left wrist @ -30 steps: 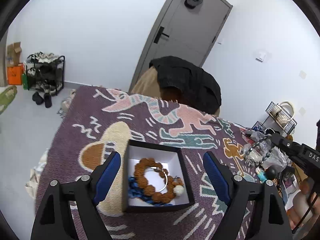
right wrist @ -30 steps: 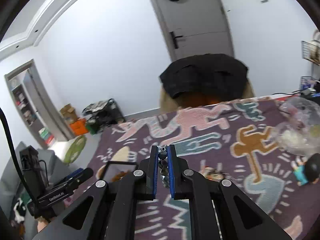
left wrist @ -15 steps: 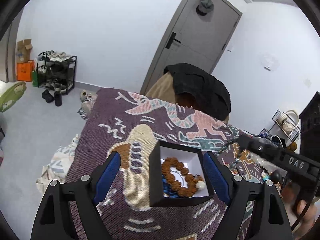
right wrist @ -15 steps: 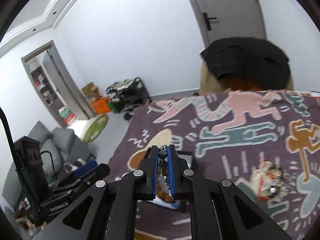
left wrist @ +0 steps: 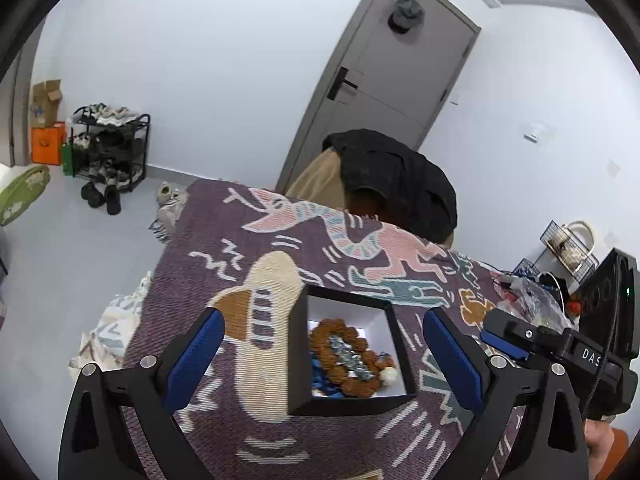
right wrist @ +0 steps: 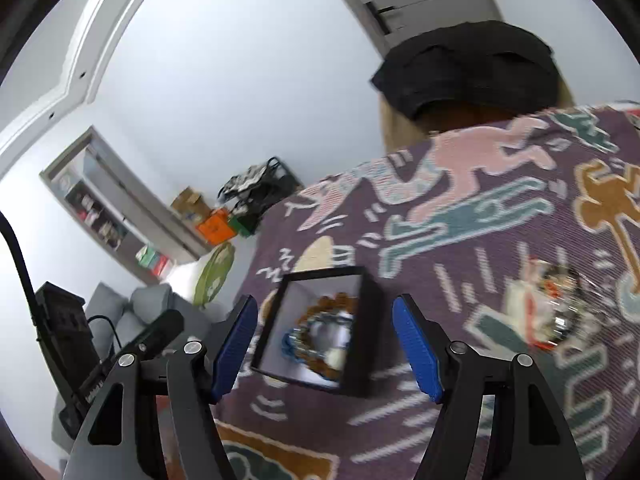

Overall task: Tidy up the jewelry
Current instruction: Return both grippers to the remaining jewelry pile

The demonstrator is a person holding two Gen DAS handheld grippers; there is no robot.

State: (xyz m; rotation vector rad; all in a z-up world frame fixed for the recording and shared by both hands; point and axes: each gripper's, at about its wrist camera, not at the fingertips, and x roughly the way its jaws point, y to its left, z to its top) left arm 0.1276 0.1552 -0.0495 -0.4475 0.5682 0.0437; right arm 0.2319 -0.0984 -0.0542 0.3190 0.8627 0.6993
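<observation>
Box (left wrist: 352, 402) with bracelets (left wrist: 346, 356) low centre on rug, dead ahead between both tongs; left gripper (left wrist: 320, 350) opening wide, straddling box, empty; right gripper (right wrist: 326, 344) opening, empty, nearer, next pile (right wrist: 554, 312) right of it.

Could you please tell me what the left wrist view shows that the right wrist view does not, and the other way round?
Only the left wrist view shows the shoe rack, the hat on the door, the wire basket and the right gripper seen from the side.

Only the right wrist view shows the bookshelf, the grey sofa and more jewelry lying loose on the rug.

Both show the black box holding the brown bead bracelet, and open jaws with nothing between them, opening wider.
</observation>
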